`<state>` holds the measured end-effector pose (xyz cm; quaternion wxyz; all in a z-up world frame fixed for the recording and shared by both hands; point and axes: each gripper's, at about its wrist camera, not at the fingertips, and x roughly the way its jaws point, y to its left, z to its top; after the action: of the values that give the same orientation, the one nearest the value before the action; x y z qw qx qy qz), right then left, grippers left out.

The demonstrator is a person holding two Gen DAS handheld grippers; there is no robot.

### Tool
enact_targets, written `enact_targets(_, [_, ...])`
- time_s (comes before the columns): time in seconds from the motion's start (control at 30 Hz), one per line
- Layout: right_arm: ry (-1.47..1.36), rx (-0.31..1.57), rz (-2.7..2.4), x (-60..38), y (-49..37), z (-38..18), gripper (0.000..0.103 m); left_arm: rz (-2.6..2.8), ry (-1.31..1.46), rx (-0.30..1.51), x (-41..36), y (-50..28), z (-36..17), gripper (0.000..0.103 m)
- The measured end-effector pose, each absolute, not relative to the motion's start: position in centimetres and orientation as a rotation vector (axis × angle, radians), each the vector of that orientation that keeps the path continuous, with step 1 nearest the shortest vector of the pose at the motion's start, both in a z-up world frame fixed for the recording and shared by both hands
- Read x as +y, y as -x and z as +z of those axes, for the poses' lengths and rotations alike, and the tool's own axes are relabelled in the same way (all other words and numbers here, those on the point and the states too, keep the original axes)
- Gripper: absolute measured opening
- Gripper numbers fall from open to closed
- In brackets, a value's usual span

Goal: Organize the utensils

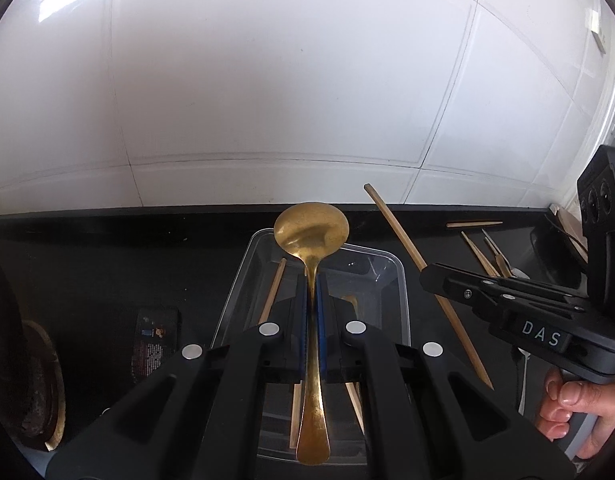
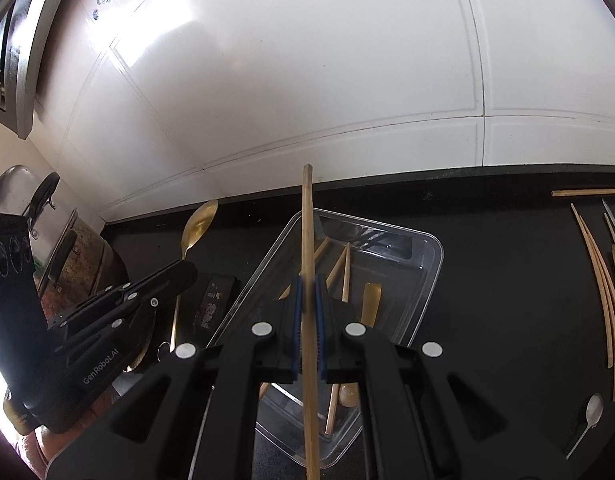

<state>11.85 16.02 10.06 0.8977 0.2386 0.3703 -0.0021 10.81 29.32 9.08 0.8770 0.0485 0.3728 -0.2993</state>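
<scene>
White tiled wall (image 1: 267,80) above a black worktop (image 2: 487,280), on which a clear plastic container (image 2: 423,292) holds several wooden chopsticks and a short brass piece, with loose chopsticks (image 2: 599,280) and a small steel spoon (image 2: 592,410) lying well apart to its right. Left gripper (image 1: 312,276), jaws closed on the handle of a brass ladle (image 1: 311,226) whose bowl hangs over the container's far rim; right gripper (image 2: 308,280), jaws closed on a single wooden chopstick (image 2: 307,208) held above the container, its tip pointing toward the wall.
</scene>
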Motion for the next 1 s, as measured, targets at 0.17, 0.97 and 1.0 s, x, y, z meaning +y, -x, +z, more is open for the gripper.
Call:
enact_targets(0.17, [-0.491, 0.781, -0.009, 16.6, -12.1, 9.7, 0.007, -0.626, -0.099, 0.792, 29.9, -11.0, 8.5, 0.003])
enact_targets(0.97, [-0.655, 0.772, -0.084, 15.2, -11.5, 8.3, 0.007, -0.707, 0.125, 1.036, 31.9, -15.2, 4.0, 0.003])
enact_targets(1.0, [-0.68, 0.772, -0.098, 14.8, -11.6, 8.1, 0.007, -0.712, 0.115, 1.041, 31.6, -15.5, 4.0, 0.003])
